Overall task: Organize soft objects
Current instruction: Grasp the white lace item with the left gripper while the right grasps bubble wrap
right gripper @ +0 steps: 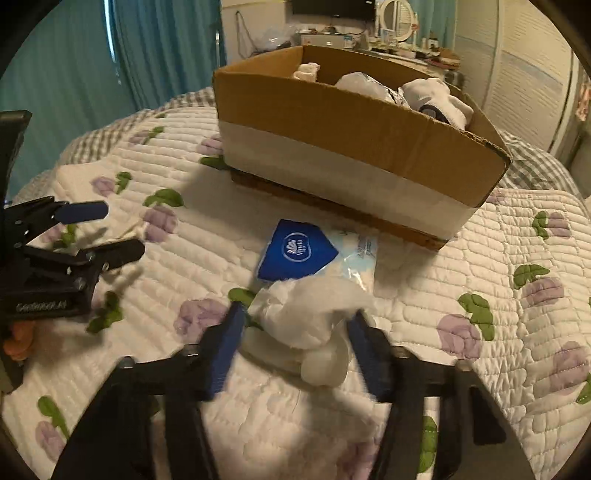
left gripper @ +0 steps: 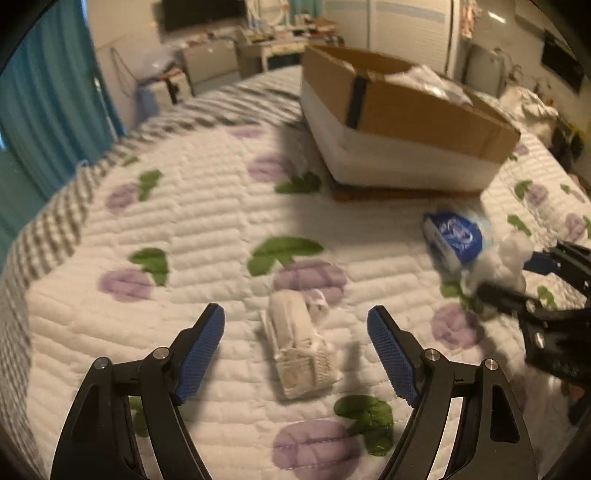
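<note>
A white gauze roll in a clear wrapper (left gripper: 301,345) lies on the quilt between the fingers of my left gripper (left gripper: 295,325), which is open and not touching it. My right gripper (right gripper: 297,328) has its jaws around a white cotton wad (right gripper: 314,317), which bulges between the pads. That wad (left gripper: 506,258) also shows in the left wrist view, in the right gripper (left gripper: 517,275). A blue tissue pack (right gripper: 299,251) lies just beyond the wad, in front of the cardboard box (right gripper: 332,122). The box holds several white soft items (right gripper: 439,98).
The floral quilt (left gripper: 207,229) covers the bed. The box (left gripper: 424,110) stands at the far side. Blue curtains (right gripper: 74,66) hang left. A cluttered desk (left gripper: 295,33) and wardrobe doors (right gripper: 532,74) are behind the bed. The left gripper (right gripper: 85,232) appears at left in the right wrist view.
</note>
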